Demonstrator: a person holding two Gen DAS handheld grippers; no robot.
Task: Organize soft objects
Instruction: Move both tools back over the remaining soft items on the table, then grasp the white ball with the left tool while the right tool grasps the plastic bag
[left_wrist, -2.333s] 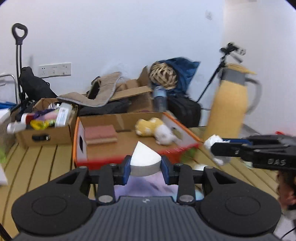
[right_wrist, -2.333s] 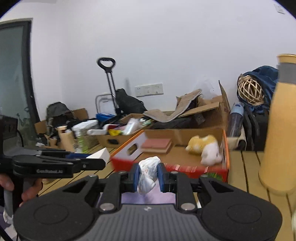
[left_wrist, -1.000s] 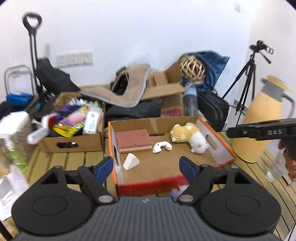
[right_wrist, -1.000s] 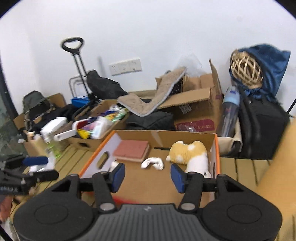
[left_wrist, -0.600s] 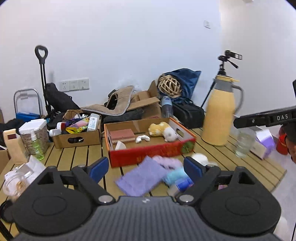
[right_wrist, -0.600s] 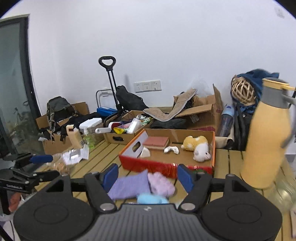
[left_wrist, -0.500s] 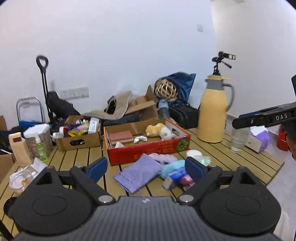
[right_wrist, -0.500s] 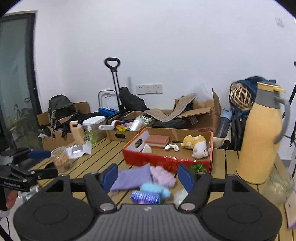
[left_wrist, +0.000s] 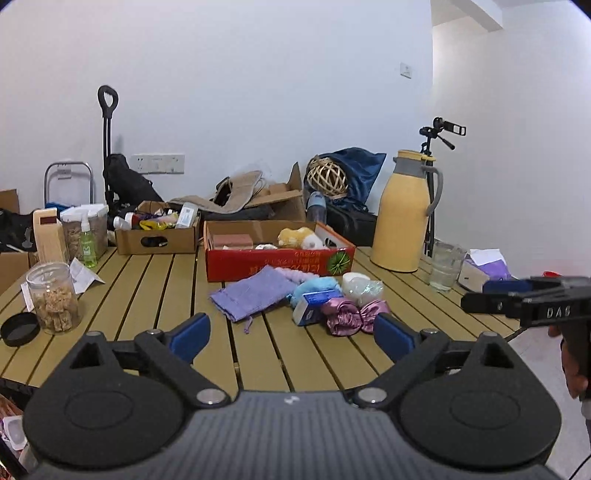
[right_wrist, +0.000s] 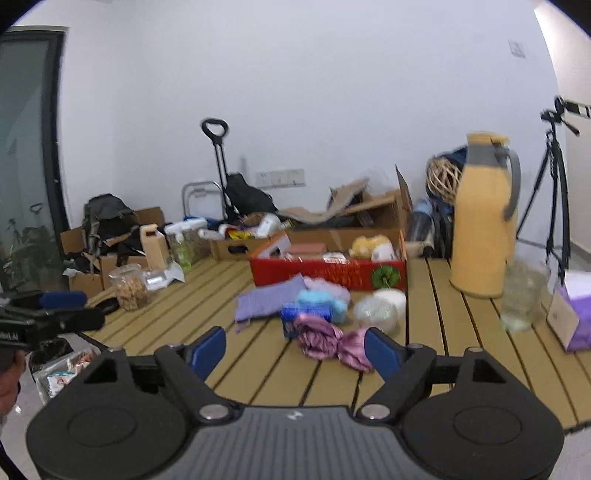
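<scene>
Slatted wooden counter (left_wrist: 177, 295) carries a red cardboard box (left_wrist: 277, 258) holding a pink block (left_wrist: 231, 240), a yellow-and-white plush toy (left_wrist: 297, 236) and a small white piece (left_wrist: 266, 246). Just in front of the box lies a loose heap of soft things: a purple cloth pouch (left_wrist: 255, 297), a pale pink fuzzy piece (left_wrist: 301, 275), a light blue fluffy item (left_wrist: 317, 285), a white bundle (left_wrist: 360, 284) and a pink satin scrunchie (left_wrist: 352, 314). Both left tongs (left_wrist: 291, 338) and right tongs (right_wrist: 293, 350) hang wide and hold nothing, near the counter's front edge.
</scene>
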